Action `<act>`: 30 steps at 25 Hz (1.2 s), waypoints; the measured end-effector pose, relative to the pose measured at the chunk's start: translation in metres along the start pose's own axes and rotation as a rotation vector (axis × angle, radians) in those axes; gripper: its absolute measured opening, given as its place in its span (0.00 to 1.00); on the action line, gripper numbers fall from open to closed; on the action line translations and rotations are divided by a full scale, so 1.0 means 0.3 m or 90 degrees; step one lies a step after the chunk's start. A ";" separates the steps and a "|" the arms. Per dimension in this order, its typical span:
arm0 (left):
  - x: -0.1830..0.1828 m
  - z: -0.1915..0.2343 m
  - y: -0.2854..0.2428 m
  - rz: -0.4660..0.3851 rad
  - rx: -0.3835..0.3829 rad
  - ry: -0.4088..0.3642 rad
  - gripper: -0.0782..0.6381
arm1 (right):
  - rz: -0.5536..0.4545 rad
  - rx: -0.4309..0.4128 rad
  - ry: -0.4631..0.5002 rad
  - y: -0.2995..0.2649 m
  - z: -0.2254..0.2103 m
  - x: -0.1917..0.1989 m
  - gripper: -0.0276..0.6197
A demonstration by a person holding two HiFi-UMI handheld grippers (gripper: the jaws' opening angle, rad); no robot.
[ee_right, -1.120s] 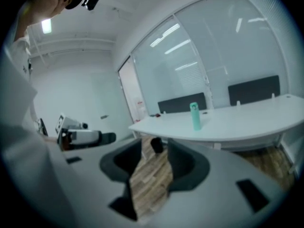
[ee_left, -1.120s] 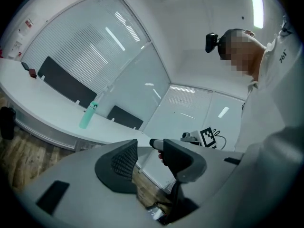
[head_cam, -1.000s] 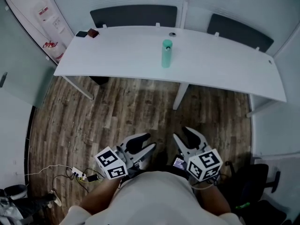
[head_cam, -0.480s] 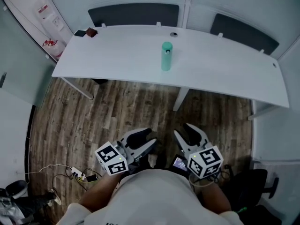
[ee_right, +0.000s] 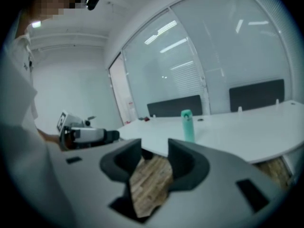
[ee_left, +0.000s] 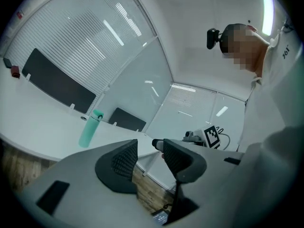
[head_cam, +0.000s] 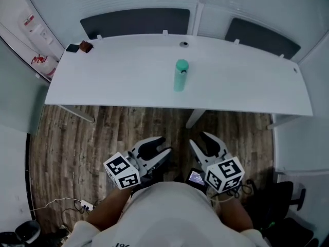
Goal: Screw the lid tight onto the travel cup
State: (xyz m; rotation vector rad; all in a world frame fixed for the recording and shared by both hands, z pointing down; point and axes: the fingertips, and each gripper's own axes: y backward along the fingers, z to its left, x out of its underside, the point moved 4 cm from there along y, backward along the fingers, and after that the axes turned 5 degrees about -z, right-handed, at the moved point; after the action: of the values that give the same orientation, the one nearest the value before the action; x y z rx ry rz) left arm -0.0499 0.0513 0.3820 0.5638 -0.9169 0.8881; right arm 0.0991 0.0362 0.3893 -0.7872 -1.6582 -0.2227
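Standing on the white table [head_cam: 118, 76], lidded teal travel cup [head_cam: 180, 78]; left hand-held gripper [head_cam: 160, 148] and right hand-held gripper [head_cam: 198, 140] spread, empty.

Head view — from the person's head, facing forward and steeply down: left gripper [head_cam: 162, 147] and right gripper [head_cam: 200, 142] close below, the white surface [head_cam: 128, 76] well ahead. The two gripper views — low, beside the person's body, each looking along its own jaws over the floor [head_cam: 103, 133]. All three share the distant surface and the travel cup [head_cam: 180, 76].
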 end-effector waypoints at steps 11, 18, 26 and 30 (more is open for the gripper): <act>-0.161 0.304 -0.013 0.045 0.035 -0.020 0.36 | 0.006 0.062 -0.004 -0.300 -0.022 -0.091 0.32; -0.155 0.417 -0.078 0.077 0.037 -0.034 0.36 | 0.012 0.085 -0.011 -0.382 -0.092 -0.109 0.32; -0.132 0.472 -0.198 0.096 0.014 -0.047 0.38 | 0.030 0.065 -0.013 -0.419 -0.204 -0.123 0.32; -0.127 0.491 -0.247 0.102 0.004 -0.053 0.40 | 0.035 0.058 -0.014 -0.431 -0.248 -0.132 0.32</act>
State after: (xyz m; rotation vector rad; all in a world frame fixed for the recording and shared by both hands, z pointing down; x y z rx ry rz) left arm -0.0629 -0.1131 0.4203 0.5409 -1.0459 1.0170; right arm 0.0822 -0.1162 0.4067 -0.7672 -1.6528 -0.1004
